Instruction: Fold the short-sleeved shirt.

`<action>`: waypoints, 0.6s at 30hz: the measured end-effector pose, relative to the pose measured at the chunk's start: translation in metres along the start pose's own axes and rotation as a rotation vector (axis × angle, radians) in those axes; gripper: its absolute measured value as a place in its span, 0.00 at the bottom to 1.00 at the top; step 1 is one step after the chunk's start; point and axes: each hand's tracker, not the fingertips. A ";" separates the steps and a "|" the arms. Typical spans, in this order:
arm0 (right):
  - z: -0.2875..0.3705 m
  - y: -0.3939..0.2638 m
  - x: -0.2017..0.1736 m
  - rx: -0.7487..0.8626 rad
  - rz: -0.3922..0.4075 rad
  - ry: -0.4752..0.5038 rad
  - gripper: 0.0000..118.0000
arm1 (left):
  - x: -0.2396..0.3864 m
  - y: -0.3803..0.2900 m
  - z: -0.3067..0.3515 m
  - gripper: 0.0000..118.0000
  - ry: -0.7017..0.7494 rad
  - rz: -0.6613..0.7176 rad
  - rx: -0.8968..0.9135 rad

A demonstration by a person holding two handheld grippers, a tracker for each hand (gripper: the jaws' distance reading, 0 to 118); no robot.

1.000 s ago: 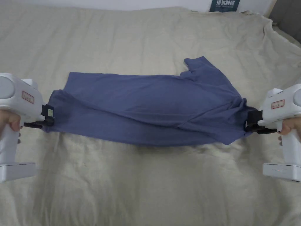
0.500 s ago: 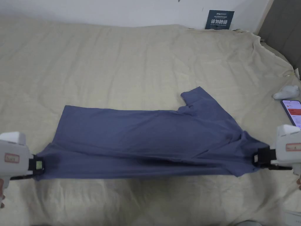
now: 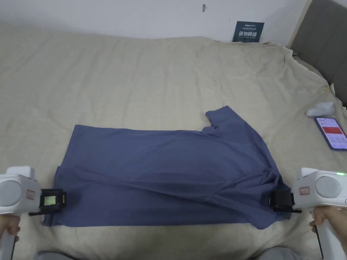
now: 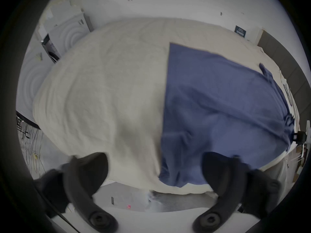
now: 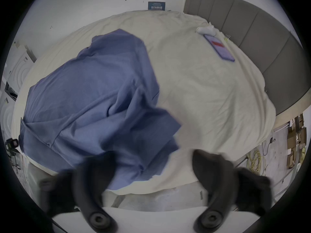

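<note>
Two white handheld tongs frame a single blue short-sleeved shirt [image 3: 162, 176] spread on a bed. At the left edge of the head view, the left tongs [image 3: 50, 202] sit just beside the shirt's hem end, and their own camera shows the two dark jaws spread wide with nothing between them: released, with the hem corner lying flat on the sheet ahead of them. A hand [image 3: 9, 226] grips the white handle below.

The shirt lies on the beige sheet [image 3: 152, 84] near the bed's front edge, its long axis running left to right across the bed. The hem points left; the shoulder end points right. One sleeve [image 3: 223, 120] sticks up toward the far side of the bed, and the front half of the cloth is doubled over in a loose, creased fold.

On the right, the right tongs [image 3: 281, 201] sit against the bunched shoulder end. Their own camera shows the jaws parted, the left jaw over the cloth and the right jaw over bare sheet, gripping nothing. The other hand [image 3: 330, 216] holds that handle.

Farther right on the sheet lie one phone [image 3: 333, 132] with a lit screen and one small white object [image 3: 321, 109] just beyond it, beside a grey padded headboard [image 3: 322, 37]. One dark sign [image 3: 248, 31] leans on the white wall.
</note>
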 end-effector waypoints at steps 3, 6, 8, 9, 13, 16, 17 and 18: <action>0.043 0.019 0.006 0.148 -0.008 -0.006 0.94 | -0.007 0.029 0.037 1.00 -0.045 0.086 0.120; 0.092 0.037 0.004 0.320 -0.012 0.001 0.94 | -0.006 0.057 0.072 1.00 -0.092 0.132 0.265; 0.119 0.043 0.000 0.452 -0.008 0.016 0.94 | 0.001 0.068 0.094 1.00 -0.130 0.135 0.370; 0.134 0.043 -0.005 0.533 -0.001 0.026 0.94 | 0.006 0.072 0.103 1.00 -0.140 0.144 0.429; 0.164 0.028 -0.023 0.802 -0.009 0.066 0.94 | 0.029 0.067 0.122 1.00 -0.134 0.112 0.685; 0.164 0.015 -0.034 0.909 -0.019 0.100 0.94 | 0.044 0.055 0.123 0.96 -0.123 0.091 0.774; 0.163 0.011 -0.037 0.933 -0.020 0.106 0.94 | 0.049 0.049 0.123 0.96 -0.138 0.086 0.795; 0.161 0.006 -0.041 0.941 -0.021 0.104 0.94 | 0.053 0.044 0.122 0.88 -0.146 0.077 0.814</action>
